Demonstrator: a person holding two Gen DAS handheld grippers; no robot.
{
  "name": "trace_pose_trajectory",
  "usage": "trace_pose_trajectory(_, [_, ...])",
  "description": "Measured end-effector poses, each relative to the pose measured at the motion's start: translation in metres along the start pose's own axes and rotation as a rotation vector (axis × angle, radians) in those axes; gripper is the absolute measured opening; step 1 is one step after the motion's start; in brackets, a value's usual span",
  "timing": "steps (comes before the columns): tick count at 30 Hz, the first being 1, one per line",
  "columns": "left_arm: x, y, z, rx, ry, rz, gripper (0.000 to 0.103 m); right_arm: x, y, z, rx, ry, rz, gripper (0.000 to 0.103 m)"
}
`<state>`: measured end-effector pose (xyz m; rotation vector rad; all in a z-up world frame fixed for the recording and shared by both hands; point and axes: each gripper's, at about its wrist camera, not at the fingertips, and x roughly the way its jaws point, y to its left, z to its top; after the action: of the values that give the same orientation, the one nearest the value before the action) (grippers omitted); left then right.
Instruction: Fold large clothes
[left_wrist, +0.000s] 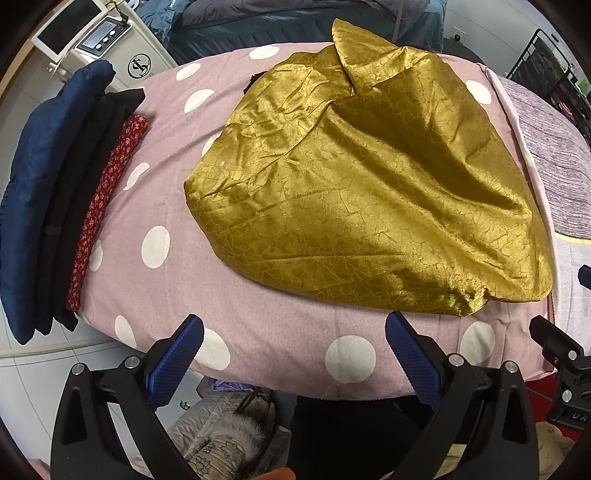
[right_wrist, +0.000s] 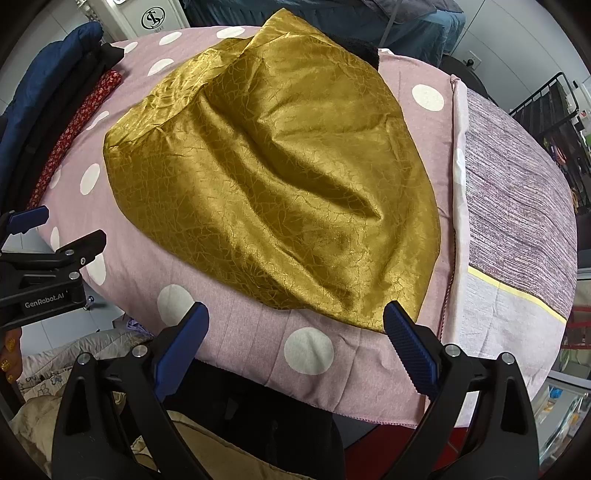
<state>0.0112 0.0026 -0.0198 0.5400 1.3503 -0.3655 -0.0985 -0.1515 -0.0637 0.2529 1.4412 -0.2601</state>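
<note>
A large shiny gold garment (left_wrist: 362, 184) lies loosely spread and wrinkled on a pink polka-dot bed cover (left_wrist: 258, 354); it also shows in the right wrist view (right_wrist: 273, 177). My left gripper (left_wrist: 293, 332) is open and empty, hovering over the cover's near edge just short of the garment's hem. My right gripper (right_wrist: 295, 325) is open and empty, its right finger close to the garment's near corner. The left gripper's body (right_wrist: 48, 269) shows at the left of the right wrist view.
A stack of folded clothes, navy (left_wrist: 37, 192), black and red floral (left_wrist: 107, 199), lies along the cover's left edge. A grey striped blanket (right_wrist: 517, 206) lies to the right. A white machine (left_wrist: 107, 40) stands behind. Bedding lies on the floor below (left_wrist: 221, 435).
</note>
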Motion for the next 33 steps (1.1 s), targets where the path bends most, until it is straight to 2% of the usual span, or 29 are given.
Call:
trace_pose_trajectory(4, [0.003, 0.001, 0.004, -0.002, 0.005, 0.001, 0.097, 0.002, -0.002, 0.004, 0.002, 0.001, 0.001, 0.094])
trace_pose_trajectory(9, [0.011, 0.008, 0.009, -0.021, 0.024, -0.013, 0.097, 0.001, -0.004, 0.017, -0.002, -0.037, 0.016, 0.094])
trace_pose_trajectory(12, [0.02, 0.02, 0.013, -0.058, 0.046, -0.044, 0.097, 0.005, -0.004, 0.03, -0.014, -0.06, 0.035, 0.094])
trace_pose_trajectory(14, [0.027, 0.033, 0.014, -0.101, 0.064, -0.028, 0.097, 0.008, 0.0, 0.044, -0.037, -0.072, 0.051, 0.094])
trace_pose_trajectory(18, [0.043, 0.078, 0.007, -0.244, 0.088, -0.028, 0.097, 0.013, 0.026, 0.086, -0.158, -0.131, 0.057, 0.094])
trace_pose_trajectory(22, [0.053, 0.134, -0.019, -0.401, 0.113, -0.037, 0.097, 0.027, 0.061, 0.142, -0.311, -0.212, -0.016, 0.094])
trace_pose_trajectory(25, [0.058, 0.167, -0.043, -0.487, 0.131, -0.018, 0.097, 0.046, 0.092, 0.178, -0.425, -0.213, -0.052, 0.094])
trace_pose_trajectory(28, [0.067, 0.186, -0.059, -0.537, 0.158, -0.025, 0.097, 0.069, 0.123, 0.193, -0.573, -0.217, -0.107, 0.094])
trace_pose_trajectory(30, [0.072, 0.194, -0.063, -0.546, 0.171, -0.045, 0.097, 0.092, 0.137, 0.192, -0.653, -0.161, -0.188, 0.08])
trace_pose_trajectory(31, [0.073, 0.196, -0.062, -0.54, 0.166, -0.055, 0.097, 0.101, 0.139, 0.189, -0.668, -0.124, -0.205, 0.06])
trace_pose_trajectory(32, [0.074, 0.198, -0.058, -0.531, 0.156, -0.068, 0.097, 0.111, 0.139, 0.183, -0.671, -0.08, -0.222, 0.034])
trace_pose_trajectory(33, [0.074, 0.2, -0.052, -0.52, 0.139, -0.081, 0.097, 0.115, 0.134, 0.175, -0.662, -0.053, -0.229, 0.02])
